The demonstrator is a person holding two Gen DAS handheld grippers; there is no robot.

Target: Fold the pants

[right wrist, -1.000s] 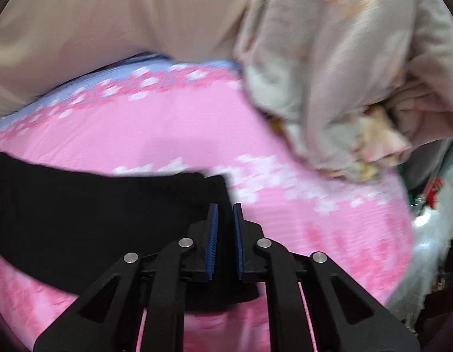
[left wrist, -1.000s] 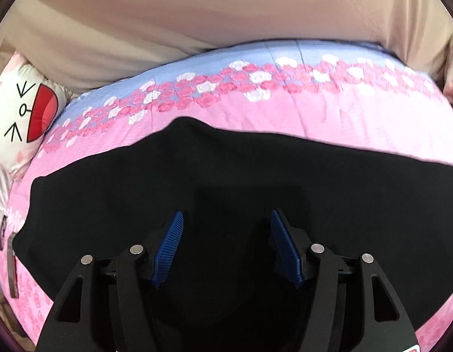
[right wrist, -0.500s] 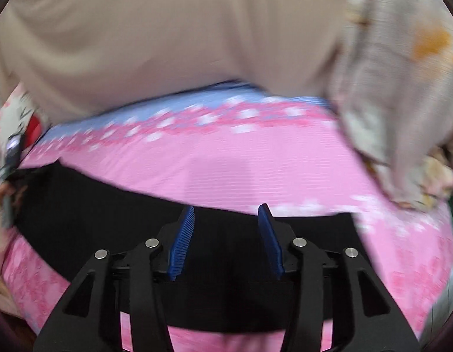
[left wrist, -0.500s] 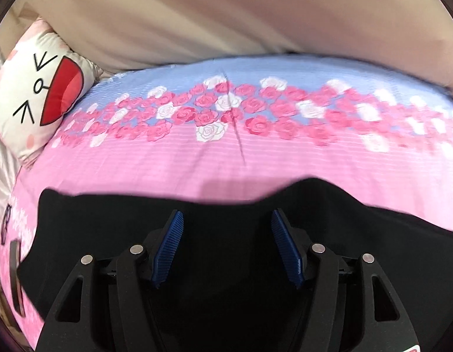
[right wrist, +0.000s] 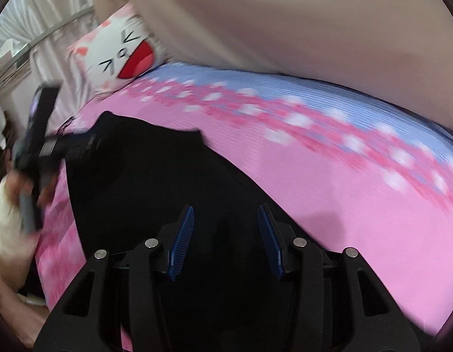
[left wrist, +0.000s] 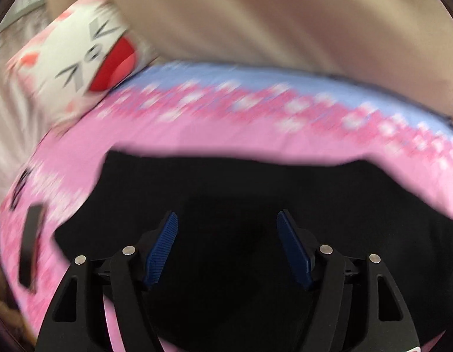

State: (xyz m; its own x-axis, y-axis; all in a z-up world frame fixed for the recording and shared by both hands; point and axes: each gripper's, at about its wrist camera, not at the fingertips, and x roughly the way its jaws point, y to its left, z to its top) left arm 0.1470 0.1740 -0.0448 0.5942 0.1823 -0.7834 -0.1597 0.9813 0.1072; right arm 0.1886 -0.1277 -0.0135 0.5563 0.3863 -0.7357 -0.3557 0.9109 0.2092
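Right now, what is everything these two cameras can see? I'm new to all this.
pants: one, black, spread flat on the bed under both grippers
bed sheet: one, pink with a rose band and a blue strip, covers the bed
pillow: one, white with a laughing cartoon face, at the bed's far left corner
curtain: beige, hanging behind the bed
dark flat object: one, on the sheet's left edge, too blurred to name
left gripper: black with blue pads, jaws opening, nothing pinched, over the pants
right gripper: black with blue pads, jaws apart, nothing pinched, over the pants
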